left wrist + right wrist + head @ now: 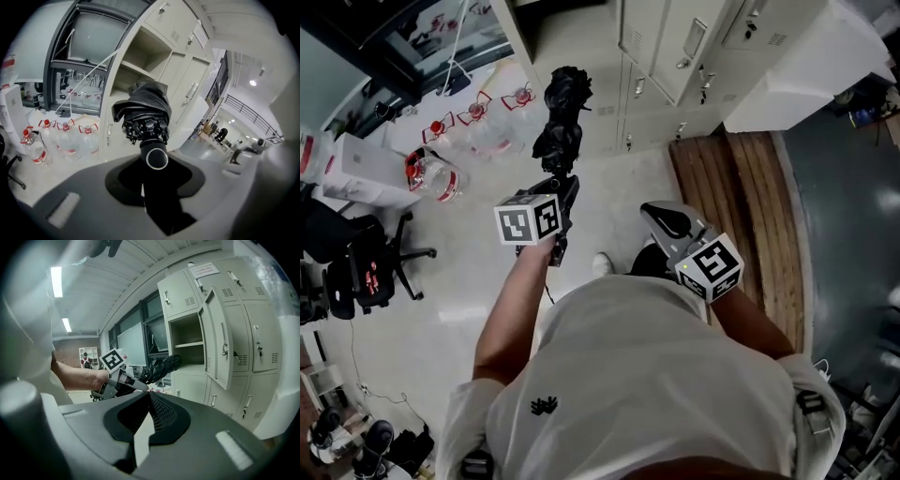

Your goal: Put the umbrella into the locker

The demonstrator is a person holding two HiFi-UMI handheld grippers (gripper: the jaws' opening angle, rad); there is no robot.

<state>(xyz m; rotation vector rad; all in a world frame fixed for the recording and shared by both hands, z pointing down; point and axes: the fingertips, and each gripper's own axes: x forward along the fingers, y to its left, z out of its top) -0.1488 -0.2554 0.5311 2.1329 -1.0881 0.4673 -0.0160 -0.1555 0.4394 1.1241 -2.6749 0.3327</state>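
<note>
A black folded umbrella (561, 112) sticks out forward from my left gripper (563, 192), whose jaws are shut on its handle. In the left gripper view the bunched canopy (146, 108) and the round handle end (156, 158) fill the middle, in front of an open locker compartment (149, 56) with a shelf. My right gripper (656, 216) hovers to the right of the umbrella with its jaws together and nothing in them. From the right gripper view, the open locker (188, 341) and its swung-out door (218, 338) stand beyond the umbrella (161, 367).
Cream lockers (675, 56) line the far wall. Several large water bottles (478, 117) stand on the floor at the left, by a black office chair (356, 267). A wooden bench (741, 206) lies at the right. A person's shoe (601, 265) shows below.
</note>
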